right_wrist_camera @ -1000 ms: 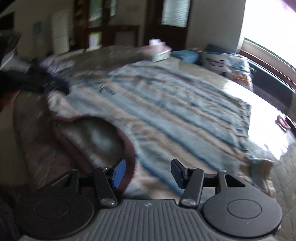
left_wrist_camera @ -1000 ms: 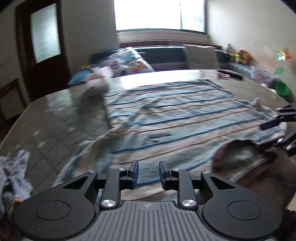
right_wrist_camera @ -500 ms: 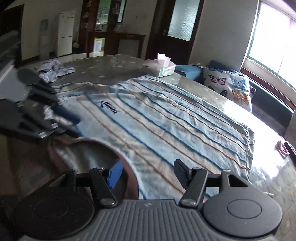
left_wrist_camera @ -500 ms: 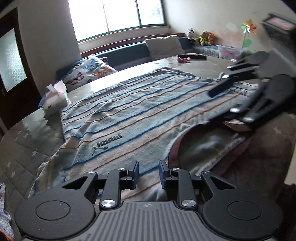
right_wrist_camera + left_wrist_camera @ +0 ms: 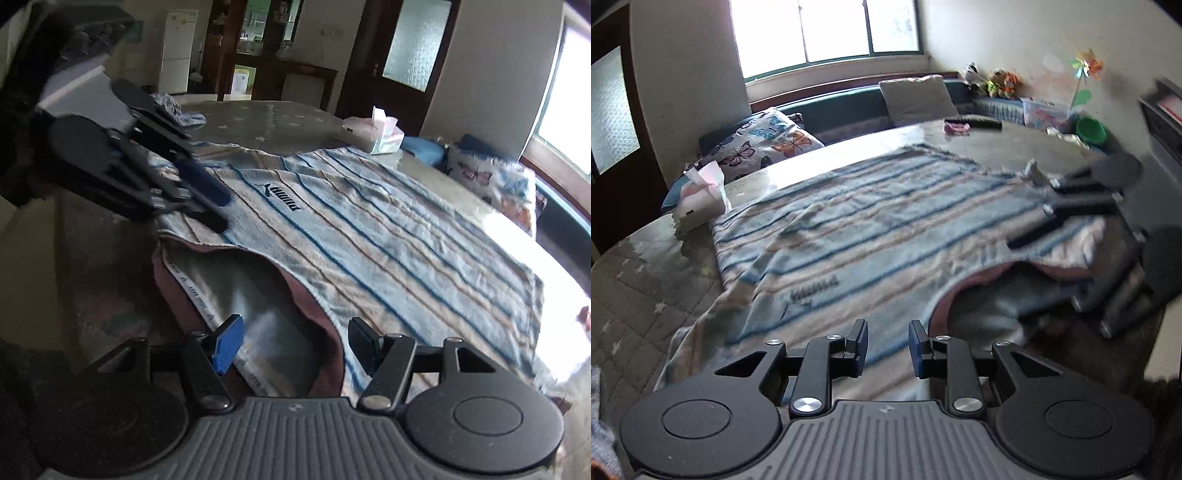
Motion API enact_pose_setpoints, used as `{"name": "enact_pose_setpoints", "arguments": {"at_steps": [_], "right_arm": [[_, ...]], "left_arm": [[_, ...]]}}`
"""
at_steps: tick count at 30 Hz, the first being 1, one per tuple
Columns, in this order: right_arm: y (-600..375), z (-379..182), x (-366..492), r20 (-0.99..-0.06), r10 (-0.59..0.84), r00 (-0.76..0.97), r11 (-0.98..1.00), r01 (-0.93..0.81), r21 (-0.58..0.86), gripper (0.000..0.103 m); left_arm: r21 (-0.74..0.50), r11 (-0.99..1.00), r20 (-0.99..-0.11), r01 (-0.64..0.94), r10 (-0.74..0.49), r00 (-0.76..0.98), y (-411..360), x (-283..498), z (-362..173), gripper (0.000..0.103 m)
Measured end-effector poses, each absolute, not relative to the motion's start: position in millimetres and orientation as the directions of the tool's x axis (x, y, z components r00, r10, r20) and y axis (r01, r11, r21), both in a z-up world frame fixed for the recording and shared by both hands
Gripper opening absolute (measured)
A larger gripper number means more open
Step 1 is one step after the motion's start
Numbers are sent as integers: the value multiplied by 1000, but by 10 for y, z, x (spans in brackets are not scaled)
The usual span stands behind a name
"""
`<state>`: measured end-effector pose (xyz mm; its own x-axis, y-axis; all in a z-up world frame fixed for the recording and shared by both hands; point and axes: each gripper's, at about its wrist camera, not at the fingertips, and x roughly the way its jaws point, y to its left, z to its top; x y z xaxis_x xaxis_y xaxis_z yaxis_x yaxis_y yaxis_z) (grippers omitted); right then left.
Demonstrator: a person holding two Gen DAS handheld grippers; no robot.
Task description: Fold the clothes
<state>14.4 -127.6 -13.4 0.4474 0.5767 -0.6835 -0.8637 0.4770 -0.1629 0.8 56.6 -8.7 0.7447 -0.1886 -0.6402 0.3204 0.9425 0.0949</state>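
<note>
**Both claws spread at the collar end of the striped shirt**

Left claw: jaws parted by a narrow gap, nothing between them. It hovers just above the near hem-side of the shoulder, cloth directly under the tips. Contact with the fabric cannot be told.

Right claw: jaws spread wide, holding nothing. It sits over the neckline, with the maroon collar band running between the two fingers.

In the left wrist view the right claw shows at 3 o'clock, over the far shoulder. In the right wrist view the left claw shows at 10 o'clock, near the printed logo.

Striped shirt: laid flat, front up, on the desk; collar toward the claws, hem running off to 12 o'clock. Some ripples at the left side.

Beyond: tissue box at 10 o'clock just off the sleeve edge; a second crumpled garment well apart at the desk's far end.

Handling judgement: light, soft knit, limp, no stiffness. It will sag and drag when lifted, and the layers may slip apart. Best hold is likely a pinch through both layers at each shoulder seam beside the collar, where the band gives thickness to bite on. A single-layer grip would open the neck rather than fold.
</note>
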Motion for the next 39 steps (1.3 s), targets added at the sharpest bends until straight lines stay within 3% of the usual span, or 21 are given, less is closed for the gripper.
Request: {"name": "enact_pose_setpoints", "arguments": {"at_steps": [9,18,23,27,32,39], "right_arm": [[-1828,36,149,-635,537,555,652,-751,-104,65],[-2251,-96,125,-688,450,570,737,-672,-74,64],[-2538,12,161,-653,433,621,818,-575,-5,63],[-2875,14,293,-638,327,697,909,-417,10,61],[-3268,-89,500,-652,195,733,980,-179,92,52],[-3516,-256,592,-644,196,739,968,-41,248,40]], "left_arm": [[95,916,-639,391,-245,730,160,217,-258,26],[123,888,-636,442,-271,722,25,154,-199,28],[65,899,-612,434,-308,728,-126,281,-100,28],[43,887,-609,461,-342,715,-326,349,-116,28],[32,864,-619,502,-377,689,-534,378,-173,28],[25,856,-634,517,-386,670,-617,349,-233,28]]}}
